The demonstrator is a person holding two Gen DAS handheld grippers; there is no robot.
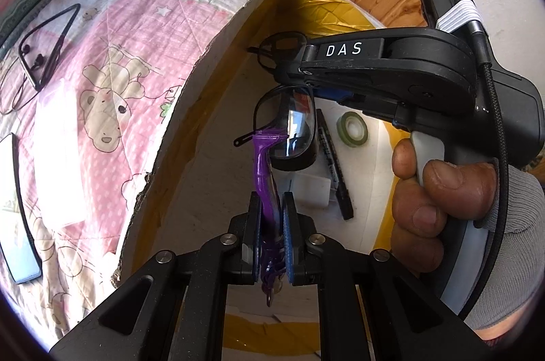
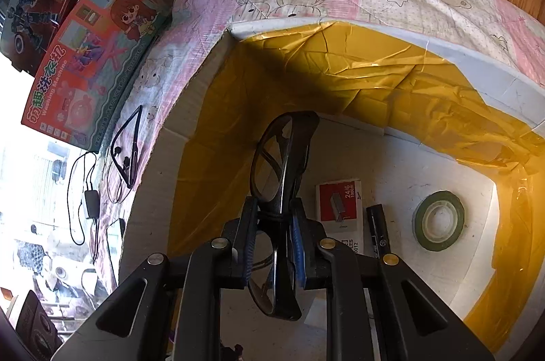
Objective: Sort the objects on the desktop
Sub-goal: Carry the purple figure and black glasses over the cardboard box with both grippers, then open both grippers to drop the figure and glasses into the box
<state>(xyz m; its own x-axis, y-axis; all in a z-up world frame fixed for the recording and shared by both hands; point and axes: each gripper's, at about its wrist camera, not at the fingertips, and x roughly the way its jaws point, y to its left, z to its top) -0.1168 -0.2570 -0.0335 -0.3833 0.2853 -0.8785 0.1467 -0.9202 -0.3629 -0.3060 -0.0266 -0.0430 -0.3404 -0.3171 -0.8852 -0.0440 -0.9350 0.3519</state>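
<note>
Pink bear-print bedding surrounds a gold-taped cardboard box already holding a tape roll, marker and staple box, while a neckband earphone and phone lie outside, unsorted. Over the box, the left gripper clamps a translucent purple razor, and the right gripper pinches black-framed glasses.

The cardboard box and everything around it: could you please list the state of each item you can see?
Left gripper: shut on purple razor, held over the box.
Right gripper: shut on black glasses, folded, hanging inside the box.
Cardboard box: open.
Tape roll: flat on box floor.
Black marker: lying in box.
Staples box: closed, lying in box.
Neckband earphones: outside, on quilt.
</note>
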